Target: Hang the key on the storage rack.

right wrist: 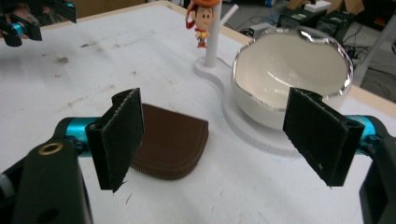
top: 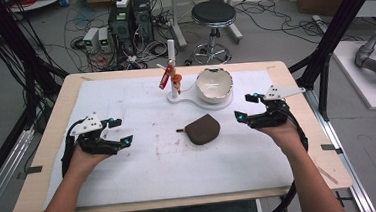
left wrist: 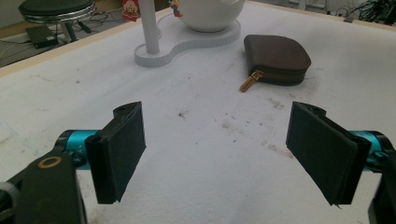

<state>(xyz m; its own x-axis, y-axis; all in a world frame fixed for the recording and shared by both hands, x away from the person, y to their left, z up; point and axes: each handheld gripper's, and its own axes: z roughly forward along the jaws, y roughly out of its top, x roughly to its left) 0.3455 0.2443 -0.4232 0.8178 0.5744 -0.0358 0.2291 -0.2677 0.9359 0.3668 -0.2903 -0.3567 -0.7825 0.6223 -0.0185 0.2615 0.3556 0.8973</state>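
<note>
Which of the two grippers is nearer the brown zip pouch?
The right gripper, beside the bowl. Its tips nearly reach the brown pouch, while the left gripper sits across a wide stretch of table.

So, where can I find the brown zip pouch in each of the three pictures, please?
High view: the brown pouch lies at the table's middle, between the two grippers.
Left gripper view: upper right, its gold zip pull pointing to the lower left.
Right gripper view: lower middle, partly behind the left jaw.
Shared landmark: the white bowl on its white stand, just beyond the pouch.
</note>
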